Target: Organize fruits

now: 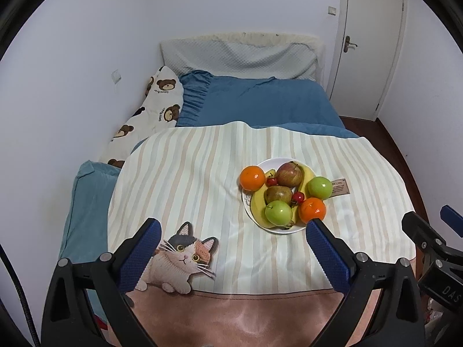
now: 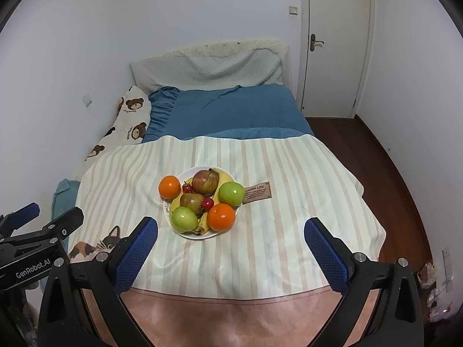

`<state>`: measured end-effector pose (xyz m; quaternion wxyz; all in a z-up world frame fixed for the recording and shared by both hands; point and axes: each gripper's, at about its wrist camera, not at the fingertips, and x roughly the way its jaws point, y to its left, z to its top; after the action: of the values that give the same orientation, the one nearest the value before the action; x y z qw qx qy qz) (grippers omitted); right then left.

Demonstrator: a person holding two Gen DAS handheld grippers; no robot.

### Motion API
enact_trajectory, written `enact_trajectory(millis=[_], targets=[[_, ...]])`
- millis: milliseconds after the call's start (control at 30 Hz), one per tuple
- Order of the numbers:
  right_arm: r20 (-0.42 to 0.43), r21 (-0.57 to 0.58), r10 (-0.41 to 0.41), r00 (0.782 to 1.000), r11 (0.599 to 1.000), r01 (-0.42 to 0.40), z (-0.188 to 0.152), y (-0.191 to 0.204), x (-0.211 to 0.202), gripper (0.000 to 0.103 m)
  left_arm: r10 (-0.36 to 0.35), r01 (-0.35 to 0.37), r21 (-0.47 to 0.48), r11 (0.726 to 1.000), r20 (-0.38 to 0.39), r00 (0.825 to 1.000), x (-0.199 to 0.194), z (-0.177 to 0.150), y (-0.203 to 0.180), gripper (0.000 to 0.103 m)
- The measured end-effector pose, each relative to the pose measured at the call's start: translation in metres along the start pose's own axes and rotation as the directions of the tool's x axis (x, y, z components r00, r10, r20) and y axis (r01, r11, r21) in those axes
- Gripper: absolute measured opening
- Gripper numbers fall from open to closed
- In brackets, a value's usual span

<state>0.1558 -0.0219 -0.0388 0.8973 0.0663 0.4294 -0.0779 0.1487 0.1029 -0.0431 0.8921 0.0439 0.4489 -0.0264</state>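
Note:
A white plate [image 1: 254, 222] [image 2: 185, 235] heaped with fruit sits on a striped blanket on the bed. It holds two oranges [image 1: 252, 177] [image 2: 221, 217], two green apples [image 1: 278, 212] [image 2: 231, 193], two reddish-brown pomegranates [image 1: 289, 174] [image 2: 205, 182], bananas [image 1: 257, 202] [image 2: 204, 225] and small red cherries [image 1: 298, 196] [image 2: 207, 202]. My left gripper [image 1: 233, 231] hovers open above the blanket's near part, the plate just ahead of its right finger. Wide open too, my right gripper [image 2: 230, 230] hangs with the plate ahead between its fingers.
The striped blanket [image 1: 188, 173] bears a cat picture [image 1: 182, 257] at the near left and a brown label [image 2: 257, 193] right of the plate. Blue bedding [image 1: 254, 101], a bear-print pillow [image 1: 157, 107] and a white door [image 2: 335, 43] lie beyond. Dark wood floor [image 2: 399, 179] runs along the bed's right.

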Motion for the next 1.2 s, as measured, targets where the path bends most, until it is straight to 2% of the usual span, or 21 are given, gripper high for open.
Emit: enact_trajectory(millis=[300, 1200], targets=[[-0.017, -0.008, -0.007, 1.000, 1.000, 0.006, 0.004, 0.002, 0.020, 0.103, 0.016, -0.016, -0.001, 1.000, -0.022, 1.000, 0.019, 0.002, -0.001, 0.103], [-0.045, -0.008, -0.003, 0.999, 1.000, 0.002, 0.004, 0.000, 0.043, 0.103, 0.025, -0.025, -0.005, 1.000, -0.042, 0.999, 0.031, 0.004, 0.001, 0.103]])
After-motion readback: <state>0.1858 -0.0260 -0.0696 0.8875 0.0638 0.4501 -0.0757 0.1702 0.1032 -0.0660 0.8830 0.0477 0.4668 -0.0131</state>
